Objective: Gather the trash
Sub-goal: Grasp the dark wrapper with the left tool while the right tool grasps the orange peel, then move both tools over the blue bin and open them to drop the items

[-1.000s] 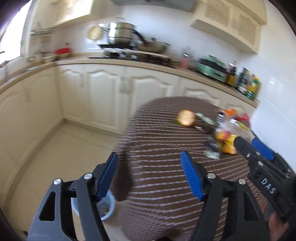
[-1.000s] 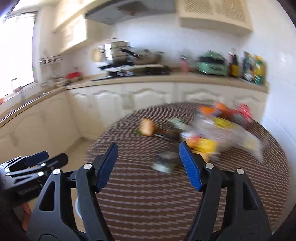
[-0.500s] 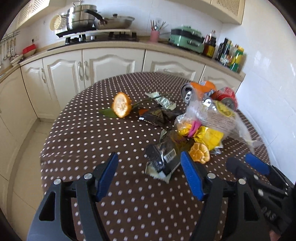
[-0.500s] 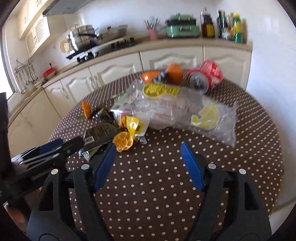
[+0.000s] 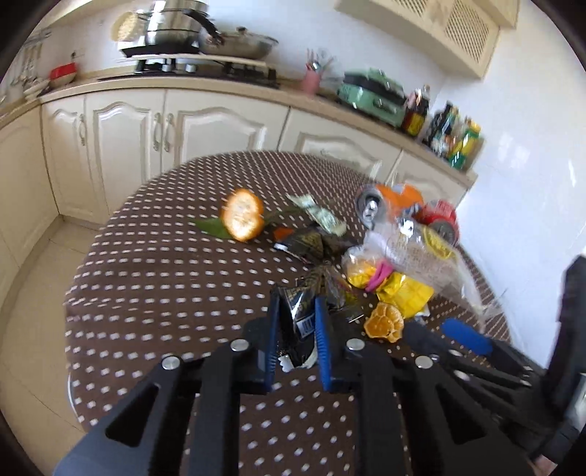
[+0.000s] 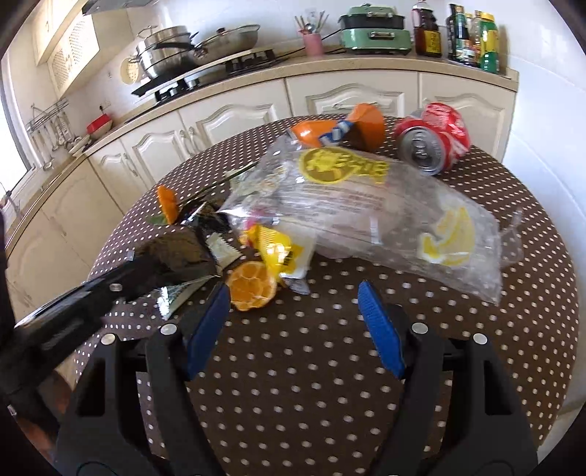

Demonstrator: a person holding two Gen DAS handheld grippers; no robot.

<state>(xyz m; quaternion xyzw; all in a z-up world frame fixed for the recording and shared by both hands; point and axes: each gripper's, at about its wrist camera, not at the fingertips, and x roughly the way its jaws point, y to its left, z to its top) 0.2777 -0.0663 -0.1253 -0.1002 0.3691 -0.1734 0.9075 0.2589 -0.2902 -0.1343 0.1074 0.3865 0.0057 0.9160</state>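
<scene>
Trash lies on a round brown polka-dot table (image 5: 154,293). My left gripper (image 5: 296,311) is shut on a black snack wrapper (image 5: 298,322); it also shows in the right wrist view (image 6: 175,256). My right gripper (image 6: 293,296) is open and empty, just in front of an orange peel (image 6: 252,285), a yellow wrapper (image 6: 278,252) and a large clear plastic bag (image 6: 366,216). Farther back lie a crushed red can (image 6: 436,139) and an orange can (image 6: 344,128). A second orange peel (image 5: 241,216) and a small green wrapper (image 5: 322,216) lie at the far left.
Cream kitchen cabinets (image 5: 128,128) and a counter with pots (image 5: 175,29), a green appliance (image 6: 373,33) and bottles (image 6: 472,33) run behind the table. A white wall (image 5: 531,183) stands on the right. Tiled floor (image 5: 25,329) lies to the left.
My left gripper has moved forward and closed on the black wrapper. My right gripper has moved a little closer to the orange peel and stays open.
</scene>
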